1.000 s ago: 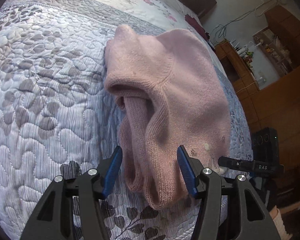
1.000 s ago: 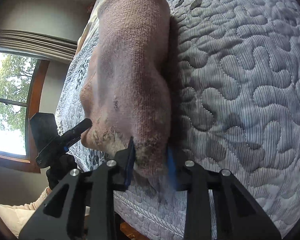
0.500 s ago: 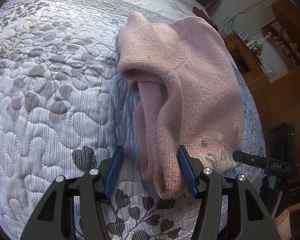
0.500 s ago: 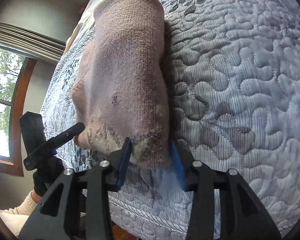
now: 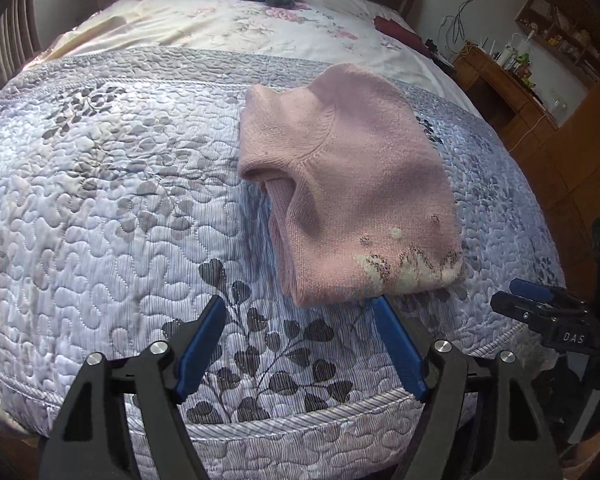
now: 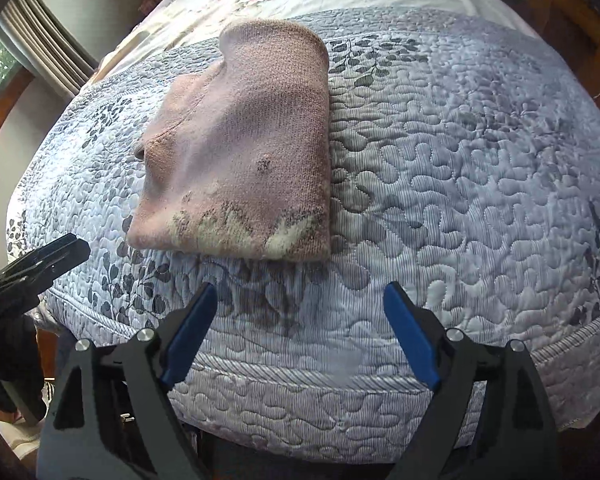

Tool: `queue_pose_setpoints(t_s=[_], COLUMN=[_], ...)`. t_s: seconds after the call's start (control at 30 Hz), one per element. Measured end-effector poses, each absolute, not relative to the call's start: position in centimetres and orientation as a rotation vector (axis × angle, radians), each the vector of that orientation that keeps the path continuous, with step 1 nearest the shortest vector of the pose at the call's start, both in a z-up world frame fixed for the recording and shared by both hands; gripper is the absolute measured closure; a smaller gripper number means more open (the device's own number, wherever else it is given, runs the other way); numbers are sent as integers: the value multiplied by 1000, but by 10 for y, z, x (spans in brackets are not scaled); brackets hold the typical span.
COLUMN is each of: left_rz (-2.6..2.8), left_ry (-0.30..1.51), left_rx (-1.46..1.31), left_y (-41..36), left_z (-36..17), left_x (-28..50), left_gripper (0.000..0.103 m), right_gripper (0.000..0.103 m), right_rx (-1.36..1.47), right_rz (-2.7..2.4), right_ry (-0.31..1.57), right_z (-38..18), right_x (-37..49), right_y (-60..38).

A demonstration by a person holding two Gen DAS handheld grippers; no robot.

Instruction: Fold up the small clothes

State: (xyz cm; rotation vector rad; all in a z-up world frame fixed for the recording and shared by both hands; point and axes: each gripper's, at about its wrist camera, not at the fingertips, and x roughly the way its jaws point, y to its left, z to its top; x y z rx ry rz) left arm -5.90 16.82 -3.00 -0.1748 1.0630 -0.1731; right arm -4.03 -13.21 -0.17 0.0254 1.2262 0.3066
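Both tools have let go and drawn back since the earlier frame, the left tool [image 5: 298, 340] and right tool [image 6: 300, 326] now wide open and empty, leaving the folded pink sweater [image 5: 352, 196] resting on the quilted bed [image 5: 100, 200] at twelve o'clock, so press its loose sleeve edge flat before moving on.

The left gripper [image 5: 298, 312] is hovering just short of the near edge of the pink sweater [image 5: 352, 188], its blue-padded fingers [image 5: 199, 340] spread wide and gripping nothing. The right gripper [image 6: 300, 300] is hanging near the same folded edge, toward the sweater's right corner, its fingers [image 6: 410, 340] likewise splayed apart and empty. Both are pointing along the sweater, side by side, neither touching the knit.
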Motion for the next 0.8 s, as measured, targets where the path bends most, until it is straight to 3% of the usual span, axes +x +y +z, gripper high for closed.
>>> queue_pose_setpoints(t_s=[0.33, 0.8], left_rz=[-108, -74], left_ry=[1053, 1016], left_rx=[-150, -86], left_y=[161, 146], left_z=[-4, 30], left_x=[-89, -113], left_gripper=[24, 18], right_gripper=[9, 5], right_rx=[-73, -94], right_rz=[242, 172], right_ry=[1155, 1121], right_z=[50, 79], right_x=[-72, -95], right_y=[-115, -112])
